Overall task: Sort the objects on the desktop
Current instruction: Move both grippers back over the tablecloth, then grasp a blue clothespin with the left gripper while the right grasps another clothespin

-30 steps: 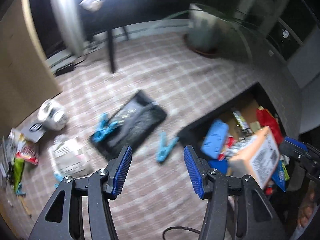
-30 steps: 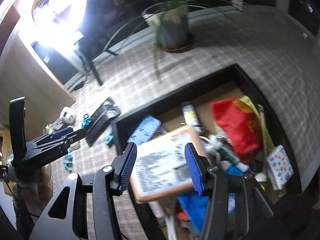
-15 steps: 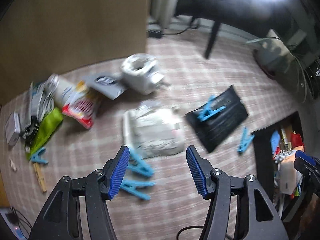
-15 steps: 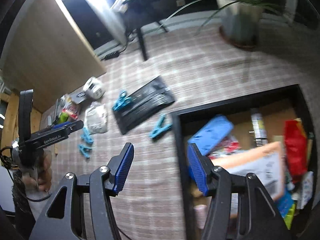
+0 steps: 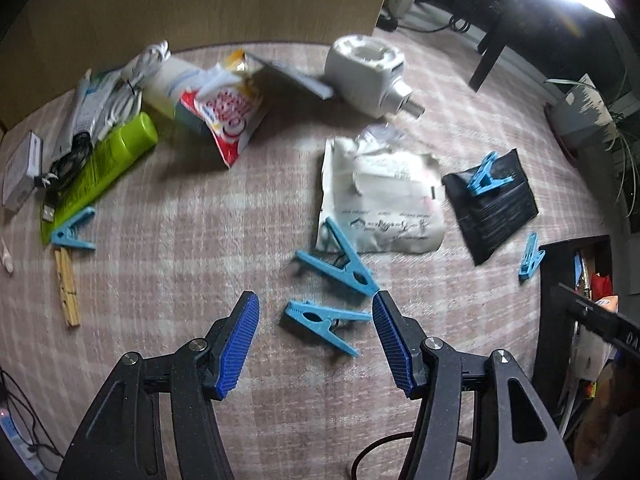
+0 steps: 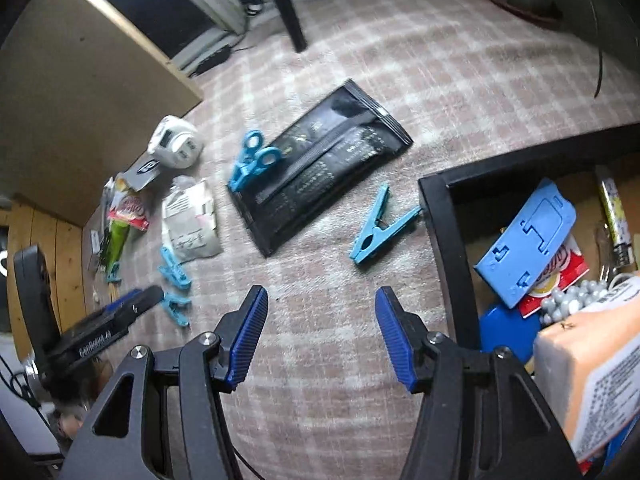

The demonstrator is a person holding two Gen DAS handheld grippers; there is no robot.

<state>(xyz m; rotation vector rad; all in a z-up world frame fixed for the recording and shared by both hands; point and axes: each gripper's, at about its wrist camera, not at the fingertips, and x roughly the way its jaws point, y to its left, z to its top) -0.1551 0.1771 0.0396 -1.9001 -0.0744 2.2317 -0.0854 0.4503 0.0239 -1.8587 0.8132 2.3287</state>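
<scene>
blue clothespin [image 5: 325, 322] lies between left jaws.

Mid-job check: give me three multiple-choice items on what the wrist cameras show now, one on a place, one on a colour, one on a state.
1. Where does the clip nearest the black box lie?
A. inside the box
B. on the cloth just outside its corner
C. on the black pouch

2. What colour is the tube at the far left of the pile?
A. green
B. red
C. white

3. How is the left gripper?
A. shut on a clip
B. shut on nothing
C. open above two clips

Answers:
1. B: the clip rests on the checked cloth, its tip by the box corner.
2. A: it is bright lime green.
3. C: the jaws stand wide apart, with the two clips lying between and just beyond them.
</scene>
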